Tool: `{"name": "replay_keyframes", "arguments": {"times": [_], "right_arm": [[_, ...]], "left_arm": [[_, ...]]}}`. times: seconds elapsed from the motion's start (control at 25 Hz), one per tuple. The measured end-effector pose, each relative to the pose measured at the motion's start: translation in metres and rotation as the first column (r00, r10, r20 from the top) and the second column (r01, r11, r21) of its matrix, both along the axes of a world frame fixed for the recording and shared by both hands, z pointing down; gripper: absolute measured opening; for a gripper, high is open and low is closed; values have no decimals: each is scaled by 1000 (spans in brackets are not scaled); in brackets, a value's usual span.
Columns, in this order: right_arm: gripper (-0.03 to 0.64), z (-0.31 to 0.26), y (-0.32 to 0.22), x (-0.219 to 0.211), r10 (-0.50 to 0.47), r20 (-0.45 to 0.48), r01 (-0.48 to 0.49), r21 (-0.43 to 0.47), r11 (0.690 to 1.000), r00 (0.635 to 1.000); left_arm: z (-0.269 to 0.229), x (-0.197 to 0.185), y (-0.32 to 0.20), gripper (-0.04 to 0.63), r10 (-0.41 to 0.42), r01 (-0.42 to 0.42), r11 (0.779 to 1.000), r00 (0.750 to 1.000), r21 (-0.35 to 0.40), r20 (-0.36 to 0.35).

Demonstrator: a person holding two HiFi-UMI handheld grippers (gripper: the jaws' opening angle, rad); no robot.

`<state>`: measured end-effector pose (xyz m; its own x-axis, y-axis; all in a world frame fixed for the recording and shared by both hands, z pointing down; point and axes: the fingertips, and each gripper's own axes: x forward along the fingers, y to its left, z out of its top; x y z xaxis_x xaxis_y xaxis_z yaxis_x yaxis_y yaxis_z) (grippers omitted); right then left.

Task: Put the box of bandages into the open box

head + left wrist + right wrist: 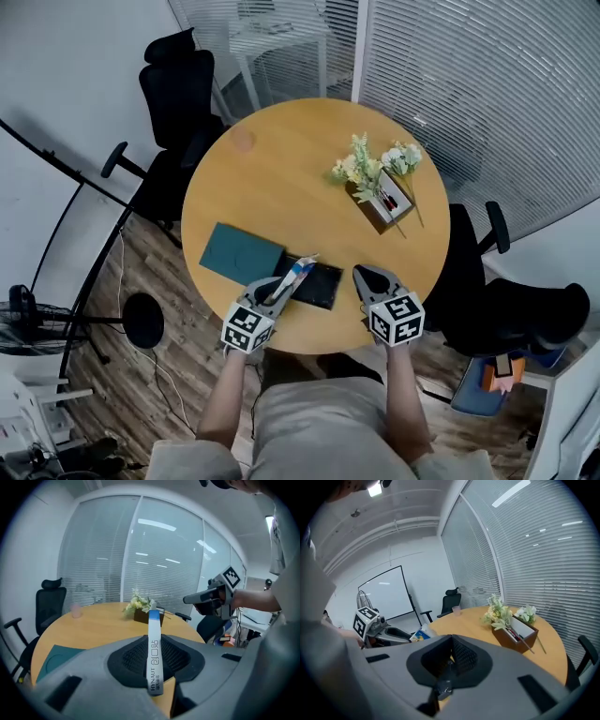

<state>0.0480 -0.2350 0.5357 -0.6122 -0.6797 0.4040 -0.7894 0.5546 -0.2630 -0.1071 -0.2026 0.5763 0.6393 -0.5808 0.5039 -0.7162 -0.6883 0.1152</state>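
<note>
Two grippers sit at the near edge of the table [281,159]; the left gripper [279,292] has its jaws clamped on the bandage box [300,272], pinching its lower end across the thin faces so the blue end pokes out ahead, likely to lead into the opening; bandage box hangs tilted over the left end of the open box [323,287], whether touching it I cannot tell; lid [241,250] lies just left of it, out of the way; right gripper [366,277] rests just right of the open box, jaws closed together on nothing, probably only standing by; drop-in not yet done.
</note>
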Motion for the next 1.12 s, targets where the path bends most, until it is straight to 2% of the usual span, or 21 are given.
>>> {"name": "replay_keyframes", "arguments": {"times": [0.08,0.16,0.28,0.36,0.48,0.64,0.96,1.04,1.12], "right_arm": [[-2,6,-1,1,23,4,-23,-6,1000,1000],[-2,13,-1,1,31,-4,-31,-17,999,1000],[-2,24,-3,0,59,-39,-60,-38,997,997],[-2,29,-8,0,115,-60,-118,-47,992,992],[-2,33,-9,-4,194,-49,-197,-72,978,980],[-2,41,-2,-6,275,-51,-279,-99,955,960],[-2,68,19,-8,461,-55,-464,-155,872,886],[-2,72,24,-9,493,-54,-495,-162,854,868],[-2,75,29,-9,526,-51,-527,-165,834,849]], "left_arm": [[7,6,-5,84,97,-97,995,995,-13,23],[15,13,-11,84,205,-204,978,977,-32,49],[27,21,-18,84,358,-352,933,929,-74,91],[32,21,-25,84,441,-431,896,892,-105,102],[38,18,-31,84,553,-536,831,826,-150,109],[47,23,-36,84,676,-654,733,731,-188,91],[74,32,-32,84,853,-810,516,516,-277,80],[80,34,-29,84,876,-826,473,479,-307,60],[85,37,-26,84,891,-833,439,453,-337,40]]}}
